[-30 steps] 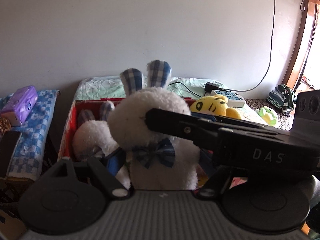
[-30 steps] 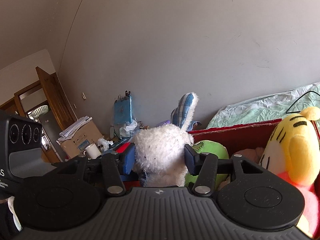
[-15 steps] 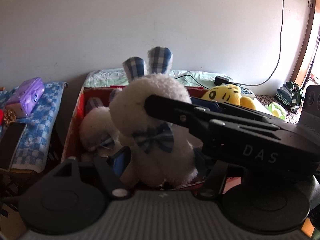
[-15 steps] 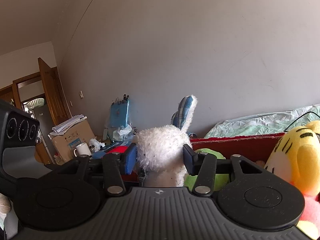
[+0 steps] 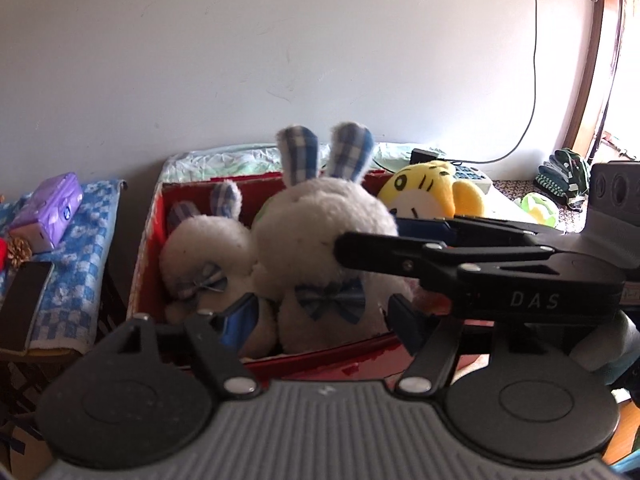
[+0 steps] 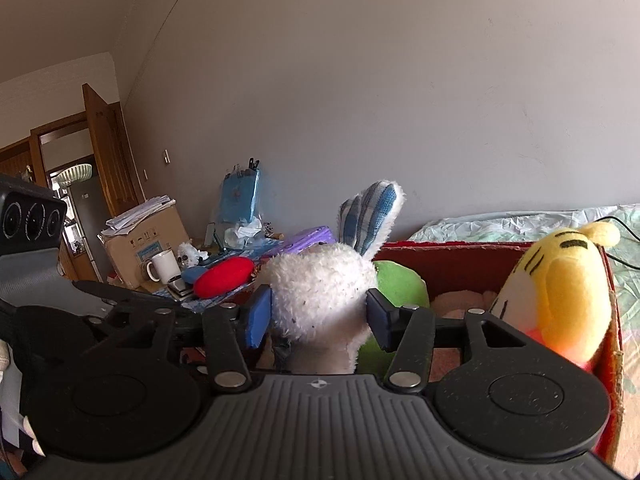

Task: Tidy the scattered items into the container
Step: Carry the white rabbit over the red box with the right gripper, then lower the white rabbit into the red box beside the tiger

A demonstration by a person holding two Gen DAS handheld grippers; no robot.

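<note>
While both my claws open around the bunny [image 5: 320, 240], I judge this the release step: it sits in the red box [image 5: 148, 248], at the middle, with a second bunny [image 5: 200, 256] at nine o'clock and the yellow toy [image 5: 420, 196] at two. My left claw [image 5: 320, 320] straddles its body; my right claw [image 6: 318, 316] flanks its head, pads just apart from the fur. Next I should draw both back without snagging fur. A second ago the bunny stood higher, above the box; now it rests inside.

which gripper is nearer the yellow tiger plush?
Right. The right gripper, jaws opening around the rabbit's head, sits beside the tiger plush; the left gripper is at the rabbit's body, farther off.
</note>
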